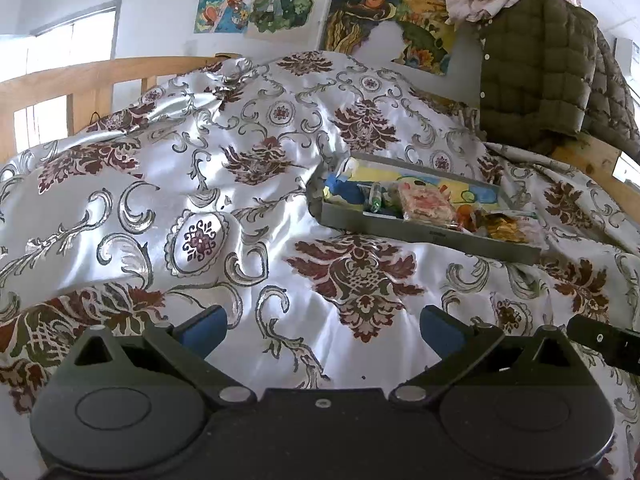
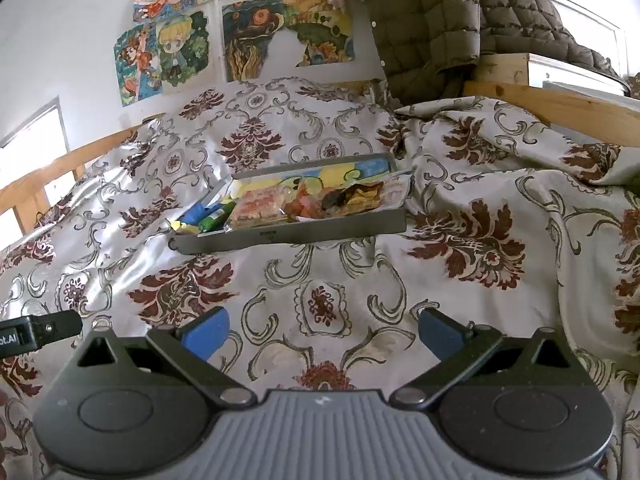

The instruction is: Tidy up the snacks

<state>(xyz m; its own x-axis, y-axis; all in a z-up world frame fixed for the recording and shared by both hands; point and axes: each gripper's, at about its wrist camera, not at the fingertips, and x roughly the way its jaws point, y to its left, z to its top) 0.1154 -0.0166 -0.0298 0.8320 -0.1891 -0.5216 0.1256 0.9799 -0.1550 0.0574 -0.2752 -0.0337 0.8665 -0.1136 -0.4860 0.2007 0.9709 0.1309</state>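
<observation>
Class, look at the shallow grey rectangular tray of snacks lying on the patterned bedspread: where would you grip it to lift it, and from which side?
Grip the shallow grey rectangular tray by its near long wall, coming from the front, one finger over the rim. That upright wall faces both open grippers and is bare, probably thin enough to pinch. The snack packets crowd the inside, so keep the inner finger shallow.
</observation>
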